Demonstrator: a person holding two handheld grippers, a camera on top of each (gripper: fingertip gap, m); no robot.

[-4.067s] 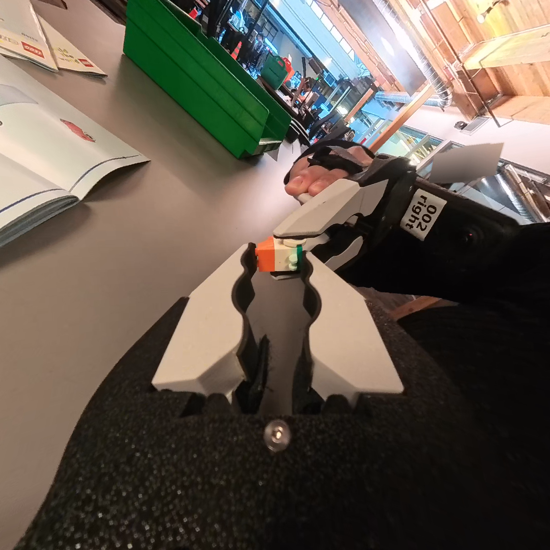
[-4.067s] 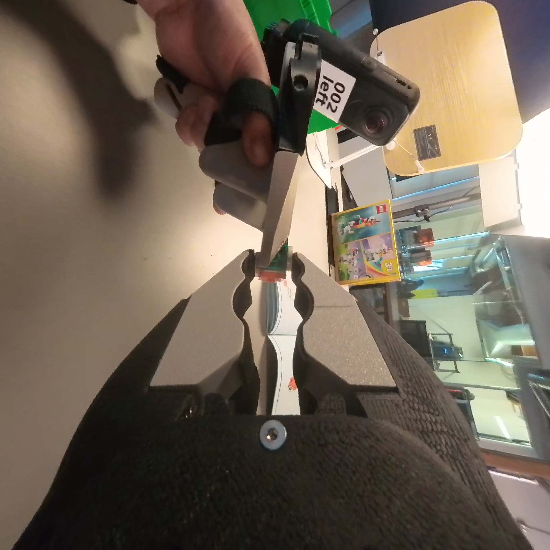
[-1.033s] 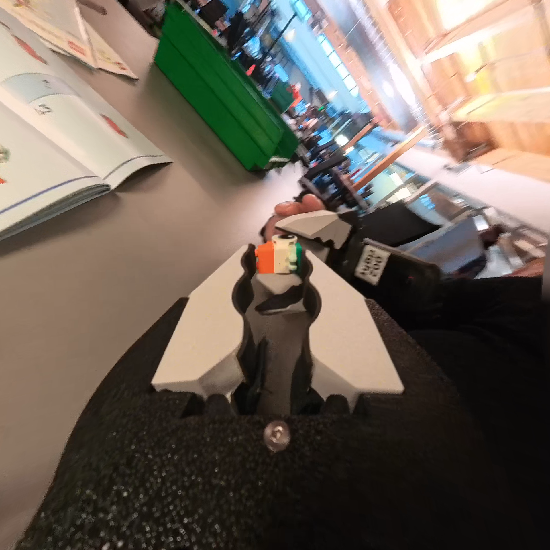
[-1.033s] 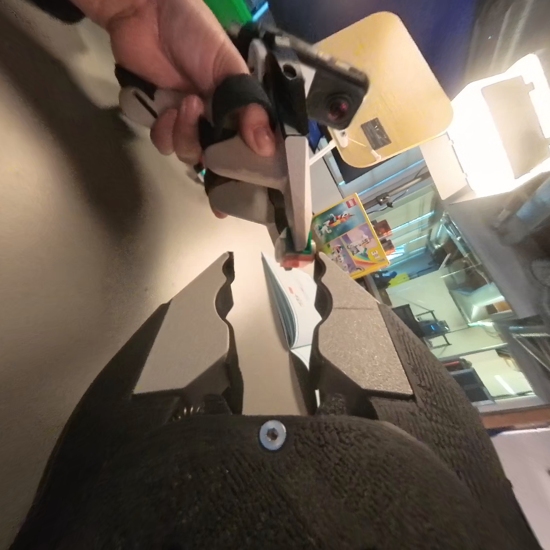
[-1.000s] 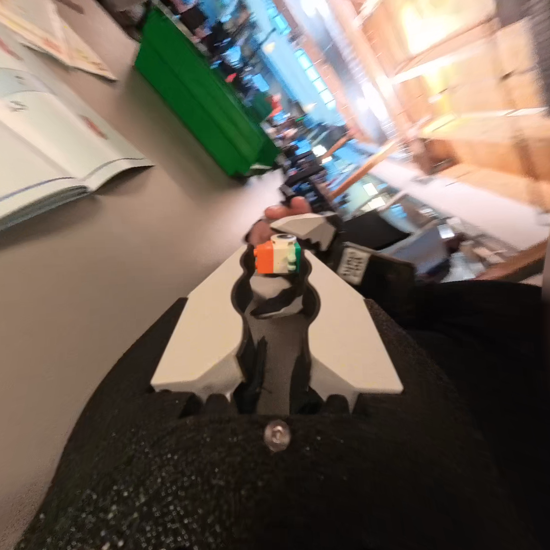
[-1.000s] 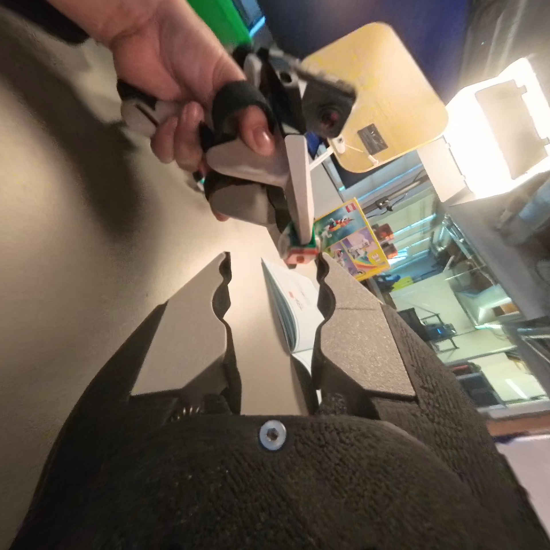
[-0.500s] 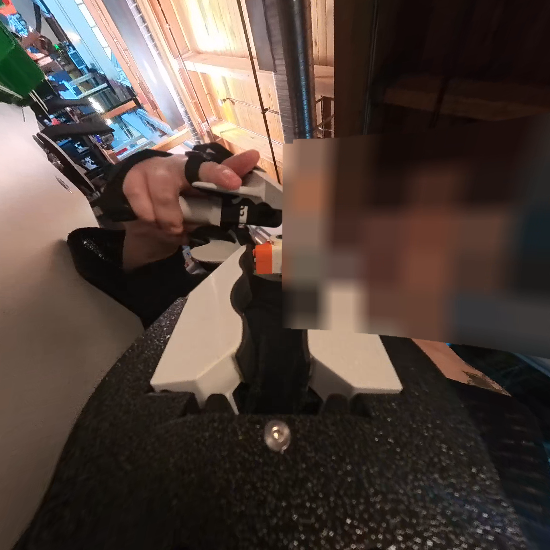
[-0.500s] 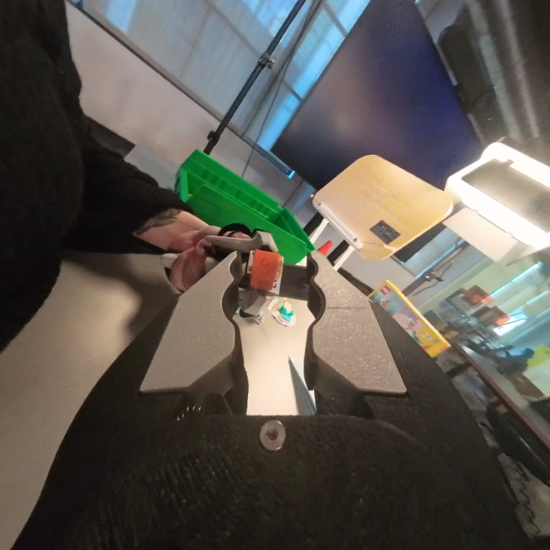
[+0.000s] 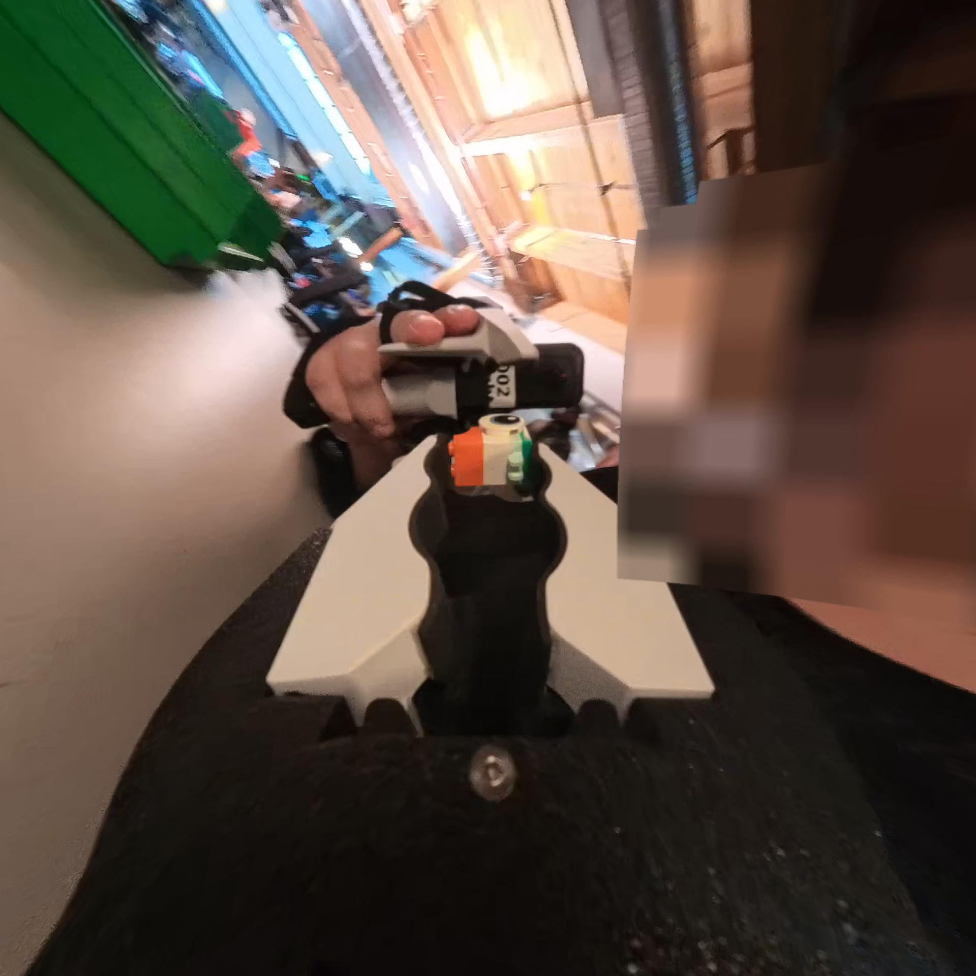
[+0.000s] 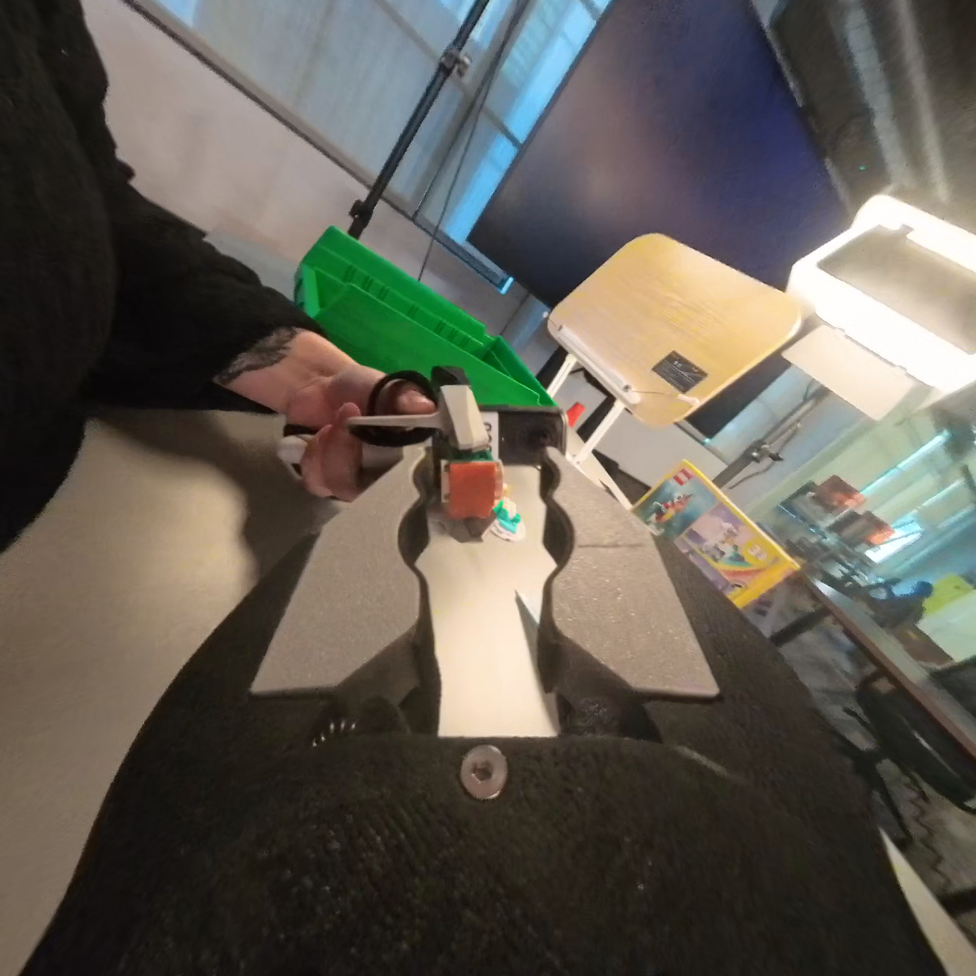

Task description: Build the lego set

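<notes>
A small lego assembly [image 9: 488,465] of orange, white and green bricks, with a round white piece on top, sits between the fingertips of my left gripper [image 9: 488,465], which is shut on it above the grey table [image 9: 132,422]. My right gripper [image 10: 481,459] is open with wide jaws. The assembly's orange face [image 10: 471,488] shows in the gap between them, touching neither finger. The left gripper [image 10: 459,417] and its hand show behind it. In the left wrist view the right gripper [image 9: 459,364] is held by a hand just beyond the assembly.
A green bin [image 10: 401,322] stands at the back of the table and also shows in the left wrist view [image 9: 105,137]. Small teal and white lego pieces [image 10: 507,520] lie on the table. A lego box [image 10: 713,533] and a wooden chair [image 10: 676,327] are to the right.
The right gripper, shut on the assembly four seconds ago, has let go and stands open. Both grippers have swung round to face each other. The left still holds the assembly.
</notes>
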